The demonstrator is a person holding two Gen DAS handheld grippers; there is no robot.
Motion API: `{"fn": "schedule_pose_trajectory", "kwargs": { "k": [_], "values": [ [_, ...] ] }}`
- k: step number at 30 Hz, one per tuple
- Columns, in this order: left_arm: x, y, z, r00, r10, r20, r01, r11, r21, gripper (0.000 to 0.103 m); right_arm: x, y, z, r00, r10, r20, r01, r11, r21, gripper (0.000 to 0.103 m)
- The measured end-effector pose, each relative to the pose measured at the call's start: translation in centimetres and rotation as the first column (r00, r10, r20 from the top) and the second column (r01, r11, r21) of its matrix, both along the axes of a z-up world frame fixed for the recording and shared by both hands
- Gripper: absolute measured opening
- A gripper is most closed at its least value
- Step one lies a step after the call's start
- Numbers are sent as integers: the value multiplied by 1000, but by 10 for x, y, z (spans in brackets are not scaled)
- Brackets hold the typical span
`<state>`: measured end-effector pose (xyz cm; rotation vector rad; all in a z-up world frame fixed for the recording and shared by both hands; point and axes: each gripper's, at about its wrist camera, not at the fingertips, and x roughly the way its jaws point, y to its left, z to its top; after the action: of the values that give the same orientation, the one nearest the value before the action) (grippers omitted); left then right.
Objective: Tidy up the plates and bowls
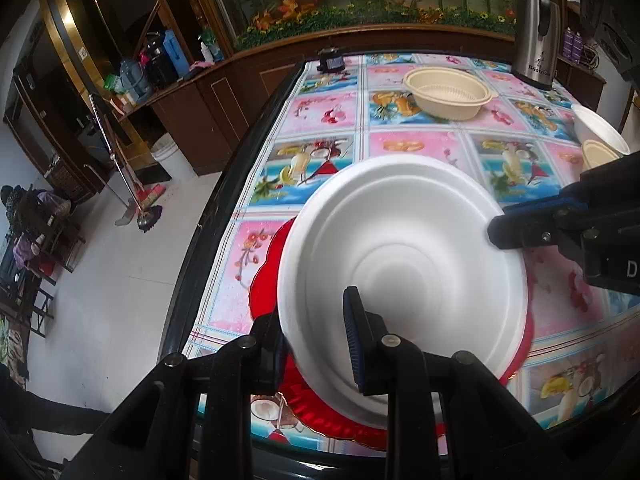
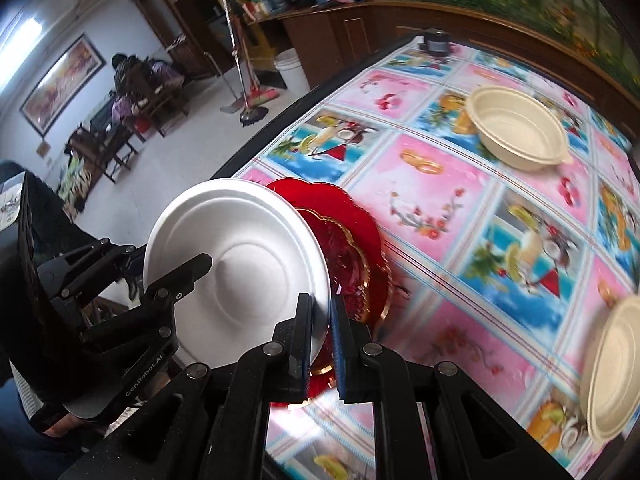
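Observation:
A white foam plate hangs tilted over a red glass plate with a gold rim, which lies near the table's front left corner. My left gripper is shut on the white plate's near rim, one finger inside and one beneath. My right gripper pinches the opposite rim between its blue pads. A second, smaller red plate seems to lie on the first. A beige bowl stands further back on the table.
The table has a colourful patterned cloth and a dark edge at left. A white bowl and another beige bowl sit at right. A steel flask and a small dark device stand at the back.

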<state>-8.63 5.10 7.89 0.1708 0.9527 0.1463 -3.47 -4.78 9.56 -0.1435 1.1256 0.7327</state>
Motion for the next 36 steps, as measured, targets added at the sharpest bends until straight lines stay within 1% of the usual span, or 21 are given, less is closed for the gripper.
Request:
{"fn": "schedule_pose_trajectory", "kwargs": {
  "k": [7, 12, 36],
  "values": [
    [9, 1, -13, 999, -11, -42, 11, 1000, 1, 24, 4, 14, -11, 999, 27, 47, -24, 998, -61, 11],
    [16, -1, -15, 998, -15, -54, 15, 1000, 1, 24, 10, 14, -16, 998, 28, 49, -24, 997, -80, 11],
    [18, 0, -27, 996, -8, -88, 8, 1000, 5, 24, 14, 16, -26, 999, 45, 26, -42, 995, -94, 11]
  ]
}}
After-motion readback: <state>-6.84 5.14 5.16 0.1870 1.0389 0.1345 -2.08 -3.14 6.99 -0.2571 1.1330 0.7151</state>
